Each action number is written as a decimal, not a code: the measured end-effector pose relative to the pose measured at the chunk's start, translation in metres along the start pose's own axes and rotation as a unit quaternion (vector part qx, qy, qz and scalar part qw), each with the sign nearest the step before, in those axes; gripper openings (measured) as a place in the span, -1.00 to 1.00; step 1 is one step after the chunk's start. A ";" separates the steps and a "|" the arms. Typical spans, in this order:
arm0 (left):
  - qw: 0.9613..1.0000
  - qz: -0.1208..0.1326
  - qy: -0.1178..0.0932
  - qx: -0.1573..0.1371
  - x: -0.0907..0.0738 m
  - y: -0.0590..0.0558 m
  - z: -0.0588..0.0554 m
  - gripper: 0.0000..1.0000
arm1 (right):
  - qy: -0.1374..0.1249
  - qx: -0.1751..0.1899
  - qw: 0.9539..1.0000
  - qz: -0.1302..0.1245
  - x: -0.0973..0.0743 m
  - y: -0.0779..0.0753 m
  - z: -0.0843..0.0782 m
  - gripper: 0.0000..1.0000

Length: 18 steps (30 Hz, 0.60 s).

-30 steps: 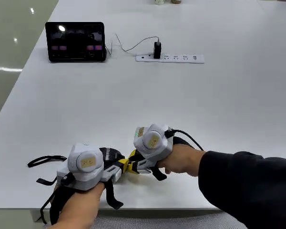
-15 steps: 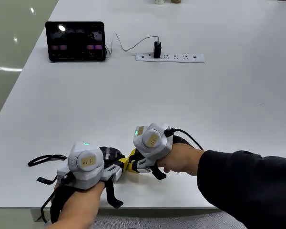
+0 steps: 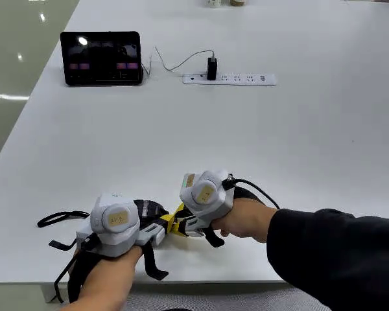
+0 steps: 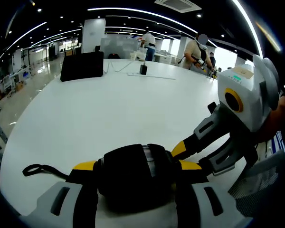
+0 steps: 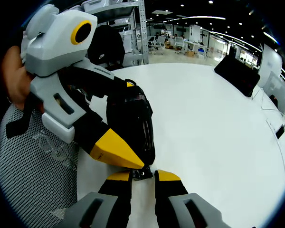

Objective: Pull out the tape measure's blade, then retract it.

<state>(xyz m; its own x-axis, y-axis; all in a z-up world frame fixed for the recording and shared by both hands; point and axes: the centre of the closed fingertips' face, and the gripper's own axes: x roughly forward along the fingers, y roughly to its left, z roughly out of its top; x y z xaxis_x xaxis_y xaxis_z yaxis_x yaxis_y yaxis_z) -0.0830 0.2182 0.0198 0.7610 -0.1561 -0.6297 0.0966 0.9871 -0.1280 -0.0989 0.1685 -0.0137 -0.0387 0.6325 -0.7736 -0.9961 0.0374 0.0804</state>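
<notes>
Unmoved: left hand-held gripper (image 4: 135, 167) clamps tape measure (image 4: 133, 183); right hand-held gripper (image 5: 143, 177) pinches hook (image 5: 142, 173).

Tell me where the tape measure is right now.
In the head view the tape measure sits at the front edge of the table, clamped in the left gripper; the right gripper pinches its tip.

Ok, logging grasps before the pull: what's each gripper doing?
Left gripper: shut on the tape measure.
Right gripper: shut on the blade hook.
</notes>
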 end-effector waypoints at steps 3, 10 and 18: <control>1.000 -0.001 0.003 0.010 0.000 0.000 -0.001 0.22 | 0.000 0.002 1.000 0.001 -0.002 0.001 -0.002 -0.67; 1.000 -0.017 0.003 -0.004 -0.001 -0.005 -0.001 0.35 | -0.003 0.007 1.000 -0.007 -0.012 0.000 -0.005 -0.63; 0.999 -0.041 0.019 -0.004 -0.001 -0.014 -0.004 0.61 | -0.016 0.035 0.999 -0.025 -0.028 -0.006 -0.014 -0.61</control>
<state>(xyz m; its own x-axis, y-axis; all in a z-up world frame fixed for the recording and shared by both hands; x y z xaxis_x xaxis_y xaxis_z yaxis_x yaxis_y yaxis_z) -0.0882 0.2043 0.0192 0.7252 -0.2376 -0.6462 0.1526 0.9707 -0.1856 -0.0928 0.1394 -0.0012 0.0140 0.6526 -0.7576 -0.9887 0.1221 0.0870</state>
